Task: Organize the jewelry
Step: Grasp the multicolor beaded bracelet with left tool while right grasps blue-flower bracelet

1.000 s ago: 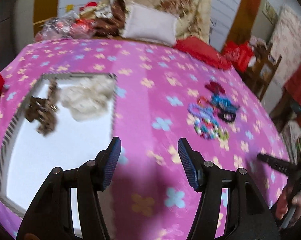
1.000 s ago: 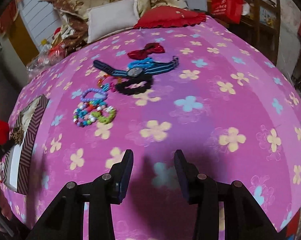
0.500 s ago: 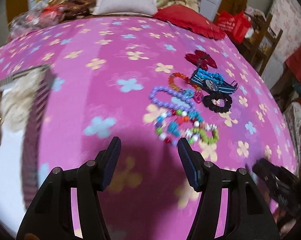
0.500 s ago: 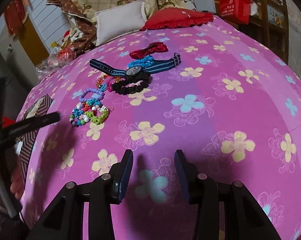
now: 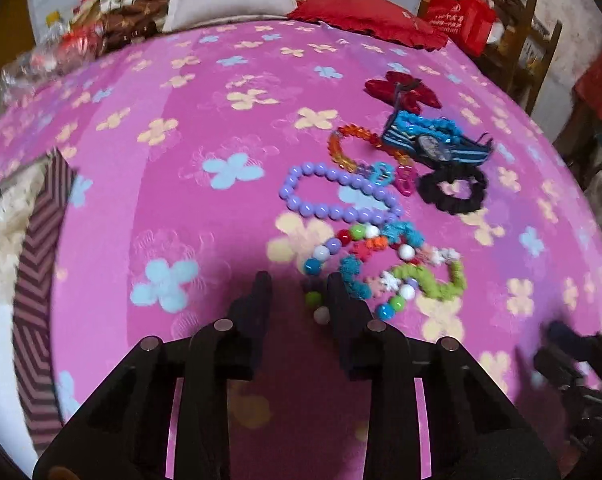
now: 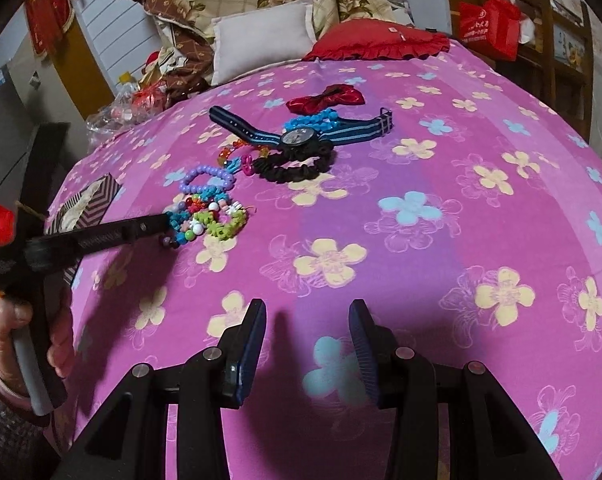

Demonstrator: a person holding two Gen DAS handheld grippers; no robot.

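Note:
A pile of jewelry lies on the pink flowered bedspread: a multicoloured bead bracelet [image 5: 357, 256] [image 6: 205, 220], a purple bead bracelet [image 5: 333, 196], an orange bead bracelet [image 5: 341, 148], a black scrunchie [image 5: 451, 192], a blue-strapped watch [image 6: 301, 136] and a red bow [image 6: 325, 98]. My left gripper [image 5: 299, 284] is open, low over the bedspread, its tips straddling the near beads of the multicoloured bracelet; it also shows in the right wrist view [image 6: 157, 228]. My right gripper [image 6: 307, 312] is open and empty, well short of the pile.
A striped-edged box [image 5: 41, 240] with white lining and cream fluff stands at the left. Pillows [image 6: 261, 36] and folded quilts lie at the bed's far end. A wooden chair with a red bag [image 6: 489, 24] stands at the far right.
My left gripper has swung right from the box and dropped down onto the multicoloured bracelet, its jaws narrowing. The right gripper has hardly moved.

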